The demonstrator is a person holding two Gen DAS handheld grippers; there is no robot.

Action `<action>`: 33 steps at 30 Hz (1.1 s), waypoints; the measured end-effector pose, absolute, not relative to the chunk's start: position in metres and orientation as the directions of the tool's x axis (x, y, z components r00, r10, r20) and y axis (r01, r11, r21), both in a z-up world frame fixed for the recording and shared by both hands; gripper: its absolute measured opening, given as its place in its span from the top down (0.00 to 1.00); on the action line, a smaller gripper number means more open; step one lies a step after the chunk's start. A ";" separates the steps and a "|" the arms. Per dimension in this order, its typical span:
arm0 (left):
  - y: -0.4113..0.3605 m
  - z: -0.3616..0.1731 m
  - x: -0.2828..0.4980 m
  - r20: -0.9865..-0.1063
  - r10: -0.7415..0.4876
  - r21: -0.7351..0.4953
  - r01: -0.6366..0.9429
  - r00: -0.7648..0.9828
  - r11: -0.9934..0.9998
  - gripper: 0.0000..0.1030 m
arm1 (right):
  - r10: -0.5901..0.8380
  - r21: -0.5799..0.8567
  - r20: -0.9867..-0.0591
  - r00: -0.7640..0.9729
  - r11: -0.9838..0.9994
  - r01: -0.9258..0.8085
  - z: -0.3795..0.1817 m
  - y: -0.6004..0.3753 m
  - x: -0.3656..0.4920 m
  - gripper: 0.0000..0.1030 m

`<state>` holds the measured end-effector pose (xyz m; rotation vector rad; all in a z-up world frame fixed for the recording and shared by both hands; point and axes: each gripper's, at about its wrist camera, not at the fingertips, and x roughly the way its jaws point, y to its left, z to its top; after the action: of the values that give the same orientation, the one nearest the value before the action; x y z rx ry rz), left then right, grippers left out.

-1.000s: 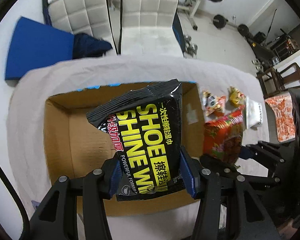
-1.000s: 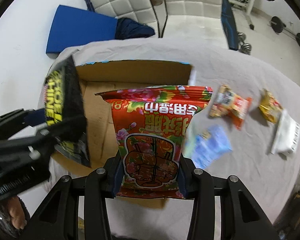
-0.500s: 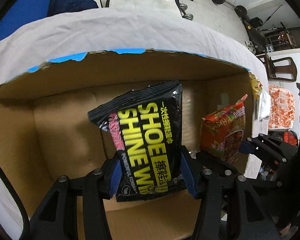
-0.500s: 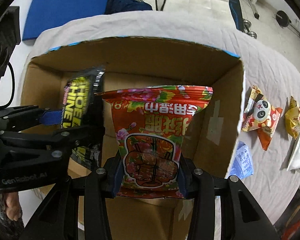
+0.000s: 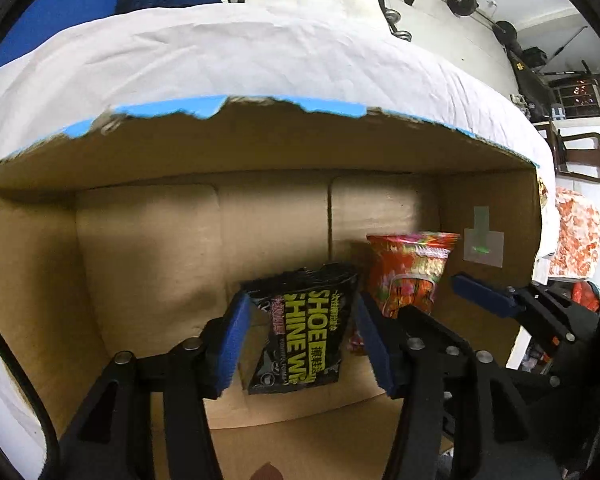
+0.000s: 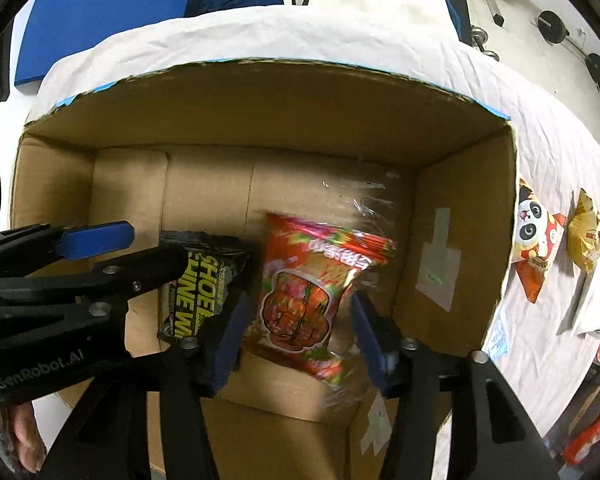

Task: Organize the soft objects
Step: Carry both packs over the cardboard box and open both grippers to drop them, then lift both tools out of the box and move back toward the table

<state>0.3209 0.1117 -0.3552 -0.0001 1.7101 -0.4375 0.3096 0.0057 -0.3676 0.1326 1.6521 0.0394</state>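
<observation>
A black "Shoe Shine Wipes" pack (image 5: 304, 336) lies inside the cardboard box (image 5: 260, 148), between the spread jaws of my left gripper (image 5: 300, 340), which is open and no longer grips it. A red floral packet (image 6: 312, 292) drops, blurred, between the spread jaws of my right gripper (image 6: 300, 336), which is open. The red packet also shows in the left wrist view (image 5: 410, 272) to the right of the black pack. The black pack shows in the right wrist view (image 6: 204, 288), with the left gripper (image 6: 96, 252) beside it.
The box (image 6: 460, 208) stands on a white cloth-covered table (image 6: 548, 152). To its right on the cloth lie a panda snack bag (image 6: 536, 240), a yellow snack bag (image 6: 588, 240) and a blue sachet (image 6: 498, 336). White chairs and a blue mat (image 6: 100, 12) are beyond.
Both grippers have opened inside the box. The black pack and the red packet have left the jaws and dropped toward the box floor.
</observation>
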 end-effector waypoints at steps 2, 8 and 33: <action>0.114 -0.352 0.316 -0.956 -0.232 -0.271 0.243 -0.178 0.931 0.40 | 0.097 0.093 -0.993 -0.072 0.994 0.059 -0.365 0.007 0.304 0.30; 0.129 -0.338 0.302 -0.974 -0.210 -0.224 0.211 -0.085 0.951 0.08 | 0.105 0.100 -0.993 -0.053 0.991 0.086 -0.348 -0.001 0.295 0.13; 0.154 -0.210 0.201 -0.947 -0.093 -0.020 0.232 0.307 0.973 0.02 | 0.077 0.103 -0.982 0.171 0.984 0.145 -0.245 0.005 0.194 0.00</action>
<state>0.2014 0.1541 -0.2097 0.1283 1.2410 -0.2156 0.1940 0.0049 -0.2448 0.1882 1.4010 -0.0489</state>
